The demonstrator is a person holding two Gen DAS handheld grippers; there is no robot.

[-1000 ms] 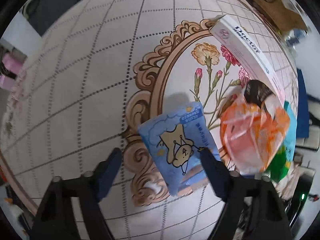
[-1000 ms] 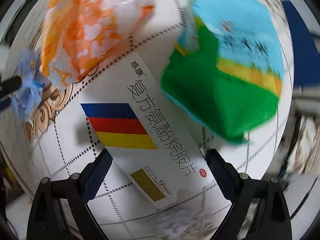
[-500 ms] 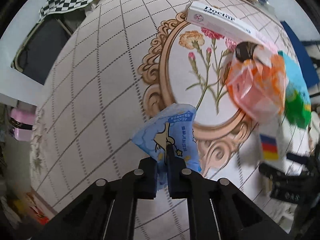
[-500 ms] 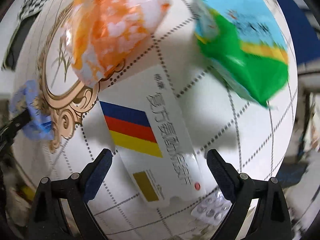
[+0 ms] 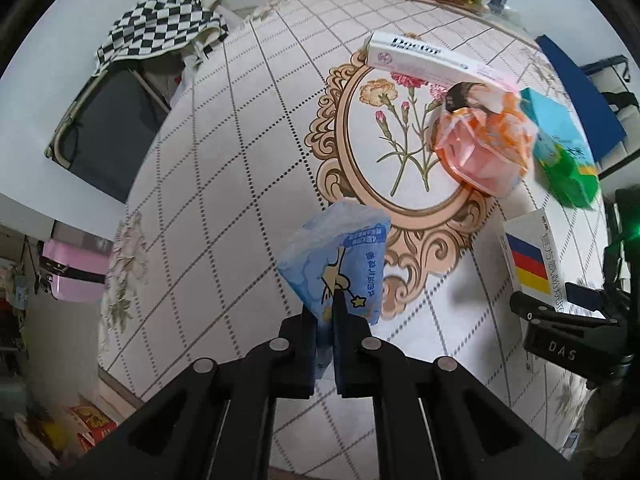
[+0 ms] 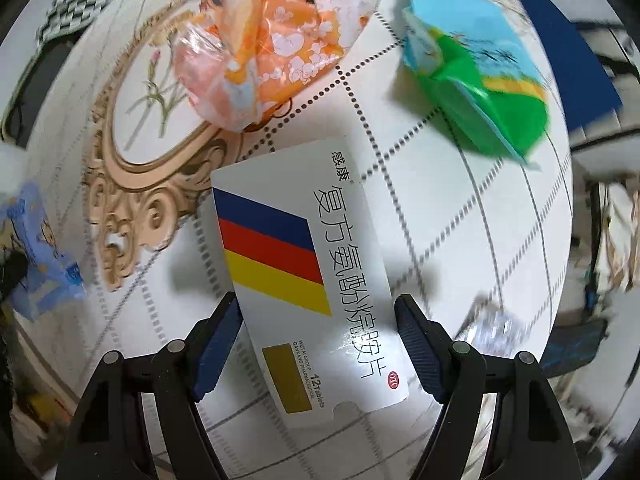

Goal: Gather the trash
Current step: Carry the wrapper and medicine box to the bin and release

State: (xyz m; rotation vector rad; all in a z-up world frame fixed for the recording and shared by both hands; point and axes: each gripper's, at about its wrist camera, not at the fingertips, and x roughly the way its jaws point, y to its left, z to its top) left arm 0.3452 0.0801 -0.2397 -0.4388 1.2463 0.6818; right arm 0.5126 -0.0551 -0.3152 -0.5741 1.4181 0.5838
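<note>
My left gripper is shut on a blue cartoon wrapper and holds it above the patterned tablecloth. The wrapper also shows at the left edge of the right wrist view. My right gripper stands with a finger on each side of a white medicine box with blue, red and yellow stripes; I cannot tell whether the pads touch it. The box and the right gripper show in the left wrist view too.
An orange crumpled bag, a green and blue pack and a long white "Doctor" box lie on the table. A blister pack lies to the right. A checkered cloth hangs on a chair at the left.
My left gripper shut on the blue wrapper and lifted it off the table. My right gripper closed in around the striped medicine box.
</note>
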